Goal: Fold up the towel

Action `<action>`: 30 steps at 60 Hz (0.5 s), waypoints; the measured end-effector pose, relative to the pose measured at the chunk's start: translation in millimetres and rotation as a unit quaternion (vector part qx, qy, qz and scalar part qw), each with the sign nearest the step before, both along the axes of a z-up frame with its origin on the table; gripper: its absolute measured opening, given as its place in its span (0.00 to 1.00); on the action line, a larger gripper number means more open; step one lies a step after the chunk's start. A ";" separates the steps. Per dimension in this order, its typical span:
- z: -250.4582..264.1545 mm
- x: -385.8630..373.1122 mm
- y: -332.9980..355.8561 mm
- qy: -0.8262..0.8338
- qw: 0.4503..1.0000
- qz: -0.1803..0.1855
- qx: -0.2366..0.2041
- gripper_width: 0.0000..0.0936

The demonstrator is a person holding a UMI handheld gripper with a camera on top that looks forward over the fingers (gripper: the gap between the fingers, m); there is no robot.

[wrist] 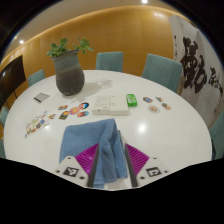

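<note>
The draped blue cloth towel [104, 150] covers most of the gripper's [108, 160] magenta finger pads [88, 158]. Small flat printed items [70, 110] on the white round table [180, 130] are illegible.

Bright room, bendy fisheye view

Ceiling lights shine on the white desk [150, 135]; the plant [68, 68] drops a soft shadow; far chairs curve.

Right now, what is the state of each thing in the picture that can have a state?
gripper: shut on the towel.
towel: blue, draped over the fingers, one end lying on the table, not folded flat.
potted plant: upright on the table, beyond the towel.
green box: lying on the table, apart from the towel.
chairs: empty, standing at the table's far side.
table: white, round.
</note>
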State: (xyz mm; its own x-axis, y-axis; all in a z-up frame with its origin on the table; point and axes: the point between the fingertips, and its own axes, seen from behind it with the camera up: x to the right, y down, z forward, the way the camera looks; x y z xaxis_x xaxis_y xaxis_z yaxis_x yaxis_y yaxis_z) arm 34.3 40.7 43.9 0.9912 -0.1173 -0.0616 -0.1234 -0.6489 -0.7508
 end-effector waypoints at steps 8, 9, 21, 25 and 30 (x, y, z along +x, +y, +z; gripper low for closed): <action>31.7 3.9 -18.6 -0.033 0.999 0.010 0.031 0.92; 37.9 2.9 -22.7 -0.039 0.999 0.012 0.034 0.92; 116.8 -43.1 -98.6 -0.069 0.995 0.035 0.063 0.93; 139.9 -61.6 -130.5 -0.074 0.994 0.033 0.072 0.94; 161.2 -79.7 -171.9 -0.084 0.993 0.024 0.077 0.93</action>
